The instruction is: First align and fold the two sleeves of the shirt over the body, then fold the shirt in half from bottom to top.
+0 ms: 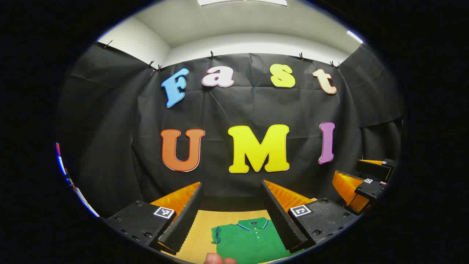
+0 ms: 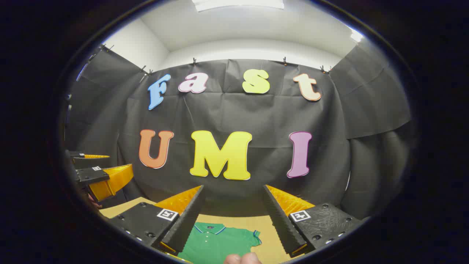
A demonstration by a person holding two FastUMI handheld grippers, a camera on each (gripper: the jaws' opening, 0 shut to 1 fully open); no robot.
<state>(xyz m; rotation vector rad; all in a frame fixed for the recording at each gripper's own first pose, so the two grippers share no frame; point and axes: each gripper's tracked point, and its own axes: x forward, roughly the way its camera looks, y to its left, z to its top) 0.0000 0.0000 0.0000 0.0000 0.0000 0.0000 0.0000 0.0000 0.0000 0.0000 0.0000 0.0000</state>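
Observation:
A green polo shirt (image 1: 249, 240) with blue-trimmed collar and sleeves lies flat on the wooden table (image 1: 199, 229), collar toward the back wall. My left gripper (image 1: 231, 182) hovers above it, open, with nothing between its fingers. In the right gripper view the same shirt (image 2: 220, 242) lies below my right gripper (image 2: 233, 187), which is also open and holds nothing. Both short sleeves stick out sideways from the body. Each gripper appears at the other view's edge: the right one (image 1: 348, 168) and the left one (image 2: 119, 161), both held above the table.
Black cloth walls close the booth behind and to both sides. Bare tabletop (image 2: 265, 229) surrounds the shirt. A person's fingertip (image 1: 220, 259) shows at the bottom edge of the left gripper view, and fingertips (image 2: 242, 259) at the bottom of the right gripper view.

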